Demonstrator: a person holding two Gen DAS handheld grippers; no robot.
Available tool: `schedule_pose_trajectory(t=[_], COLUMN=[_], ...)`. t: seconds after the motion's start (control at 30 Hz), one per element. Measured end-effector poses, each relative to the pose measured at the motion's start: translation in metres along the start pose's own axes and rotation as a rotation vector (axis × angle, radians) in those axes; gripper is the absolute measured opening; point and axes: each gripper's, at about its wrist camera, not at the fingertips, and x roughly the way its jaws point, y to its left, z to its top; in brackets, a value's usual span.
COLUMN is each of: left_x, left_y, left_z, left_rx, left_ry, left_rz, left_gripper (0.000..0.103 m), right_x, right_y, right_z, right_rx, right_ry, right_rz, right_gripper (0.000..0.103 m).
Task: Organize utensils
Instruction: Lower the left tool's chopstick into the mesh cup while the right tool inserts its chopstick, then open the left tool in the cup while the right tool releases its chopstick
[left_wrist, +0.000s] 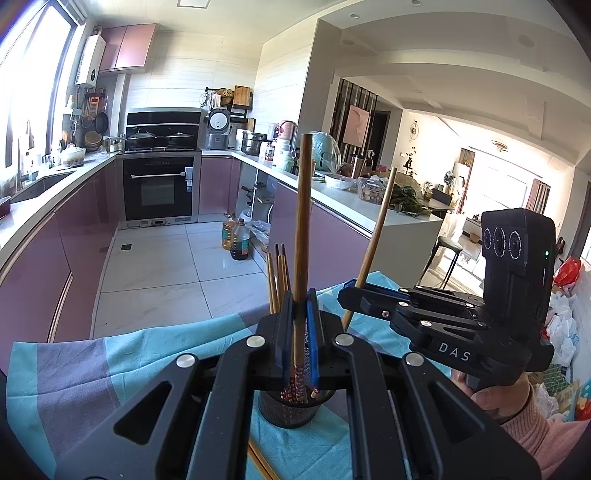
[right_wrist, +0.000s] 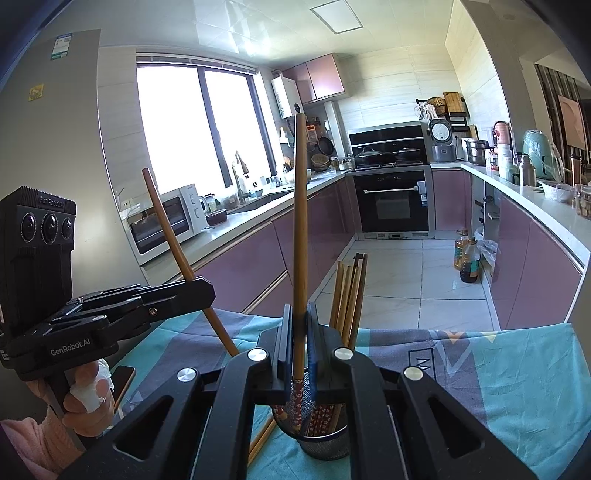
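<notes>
Standing in the black mesh cup (right_wrist: 325, 443) are several chopsticks (right_wrist: 349, 295); above it, my left gripper (left_wrist: 301, 332) and right gripper (right_wrist: 301, 332) each clamp one chopstick.

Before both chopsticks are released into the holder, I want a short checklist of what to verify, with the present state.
1. Left gripper shut on its brown wooden chopstick: ok.
2. Right gripper shut on the other brown wooden chopstick: ok.
3. Both patterned tips over the black mesh holder: ok.
4. Holder upright on the teal and grey cloth: ok.
5. Room left among the chopsticks already inside: cannot tell.
</notes>
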Motion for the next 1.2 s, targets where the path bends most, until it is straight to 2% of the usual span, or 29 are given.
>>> schedule_pose_trajectory(t=[0.23, 0.67, 1.2], left_x=[0.003, 0.020, 0.045], left_y=[-0.003, -0.009, -0.003], left_z=[0.003, -0.003, -0.007], left_rx=[0.003, 0.009, 0.032], left_ry=[0.018, 0.099, 0.230], left_rz=[0.014, 0.032, 0.000], left_gripper=[0.008, 0.008, 0.008], right_x=[0.010, 0.028, 0.048], right_y=[-0.002, -0.011, -0.017], right_z=[-0.001, -0.011, -0.029], right_rx=[0.005, 0.028, 0.041], right_ry=[0.013, 0.067, 0.176], right_rz=[-0.022, -0.044, -0.041], right_gripper=[0.006, 0.006, 0.006])
